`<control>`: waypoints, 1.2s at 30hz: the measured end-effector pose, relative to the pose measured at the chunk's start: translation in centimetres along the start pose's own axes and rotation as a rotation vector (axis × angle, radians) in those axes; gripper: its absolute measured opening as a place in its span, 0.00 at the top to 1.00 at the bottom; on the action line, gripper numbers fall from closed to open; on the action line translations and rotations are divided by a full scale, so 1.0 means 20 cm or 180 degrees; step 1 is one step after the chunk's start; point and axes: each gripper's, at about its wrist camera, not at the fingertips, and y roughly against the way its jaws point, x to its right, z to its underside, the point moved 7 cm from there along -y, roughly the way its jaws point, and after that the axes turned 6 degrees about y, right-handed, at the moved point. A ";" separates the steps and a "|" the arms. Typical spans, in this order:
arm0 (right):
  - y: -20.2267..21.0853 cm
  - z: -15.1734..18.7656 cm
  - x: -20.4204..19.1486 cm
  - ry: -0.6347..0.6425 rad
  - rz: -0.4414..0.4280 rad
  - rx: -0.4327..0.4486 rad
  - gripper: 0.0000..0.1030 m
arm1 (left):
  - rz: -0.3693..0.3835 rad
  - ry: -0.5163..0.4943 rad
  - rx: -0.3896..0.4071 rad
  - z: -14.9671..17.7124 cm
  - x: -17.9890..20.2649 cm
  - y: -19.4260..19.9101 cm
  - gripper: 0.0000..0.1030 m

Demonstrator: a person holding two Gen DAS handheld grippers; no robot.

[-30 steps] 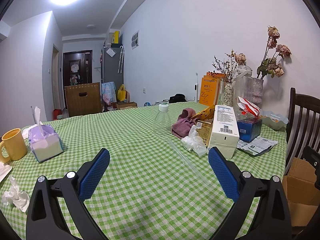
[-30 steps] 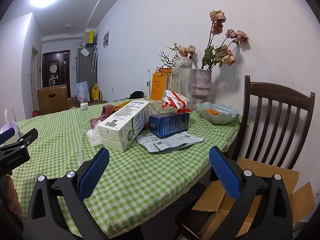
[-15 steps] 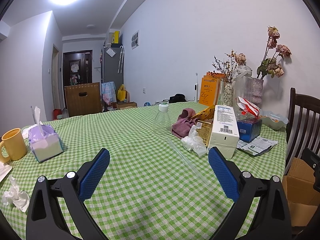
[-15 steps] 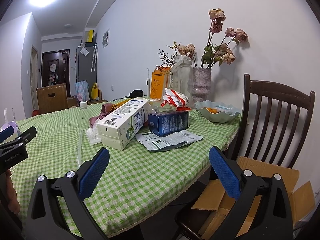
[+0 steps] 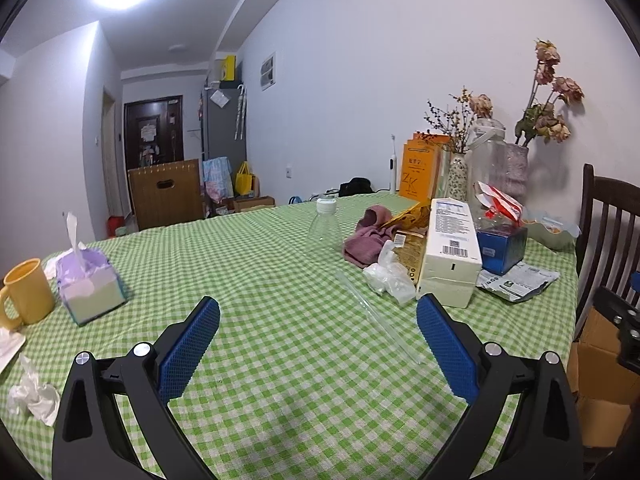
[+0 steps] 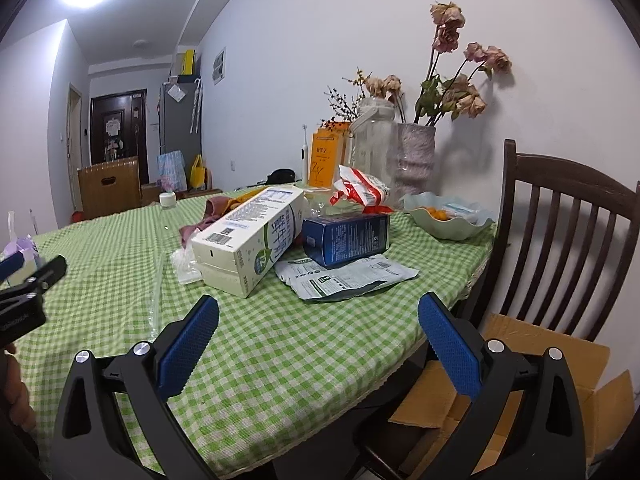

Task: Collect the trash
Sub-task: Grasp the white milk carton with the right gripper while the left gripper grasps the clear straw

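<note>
Two grippers spread wide and empty over the table, with almost nothing changed since a second ago.

My left gripper [image 5: 318,332] and right gripper [image 6: 319,332] hold nothing, their ribbed blue pads [image 5: 192,344] far apart; only the right view has crept slightly nearer the table [image 6: 280,344] with its woven green check cloth. The trash sits ahead: a boxy white carton [image 6: 248,240] lying on its side, a blue box [image 6: 346,236] just beside it on a flat printed wrapper [image 6: 344,278], a clear plastic bottle [image 5: 324,224], crumpled white tissue [image 5: 34,394] at my near left. A cardboard box [image 6: 516,368] rests on the wooden chair [image 6: 568,240].
</note>
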 end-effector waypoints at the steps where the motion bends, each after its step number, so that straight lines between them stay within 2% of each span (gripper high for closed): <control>1: -0.01 0.00 0.01 -0.0003 0.0001 -0.0009 0.06 | 0.0010 -0.0007 0.0009 0.00 0.00 0.00 0.07; 12: -0.15 0.05 0.05 -0.0076 -0.0057 -0.0214 0.06 | -0.0059 0.0074 -0.0062 0.01 -0.03 -0.02 0.07; 14: -0.19 0.05 0.06 -0.0090 -0.0065 -0.0260 0.06 | 0.0044 0.0059 -0.0225 0.02 0.00 -0.05 0.07; 19: -0.27 0.05 0.08 -0.0094 -0.0074 -0.0346 0.06 | 0.0317 0.0194 -0.0846 0.07 0.07 -0.21 0.07; 21: -0.31 0.05 0.09 -0.0102 -0.0082 -0.0390 0.06 | 0.0340 0.0257 -0.1092 0.08 0.09 -0.29 0.15; 23: -0.35 0.06 0.10 -0.0105 -0.0103 -0.0449 0.06 | 0.0355 0.0274 -0.1321 0.10 0.12 -0.38 0.29; 26: -0.43 0.07 0.11 -0.0122 -0.0174 -0.0559 0.06 | 0.0296 0.0217 -0.1734 0.14 0.16 -0.54 0.39; 30: -0.53 0.10 0.16 -0.0294 -0.0366 -0.0749 0.06 | 0.0386 0.0087 -0.2057 0.19 0.25 -0.71 0.39; 33: -0.61 0.11 0.19 -0.0288 -0.0336 -0.0871 0.06 | 0.0264 -0.0093 -0.2134 0.22 0.26 -0.78 0.39; 36: -0.67 0.10 0.21 -0.0354 -0.0448 -0.0944 0.06 | 0.0226 -0.0118 -0.2186 0.24 0.26 -0.83 0.39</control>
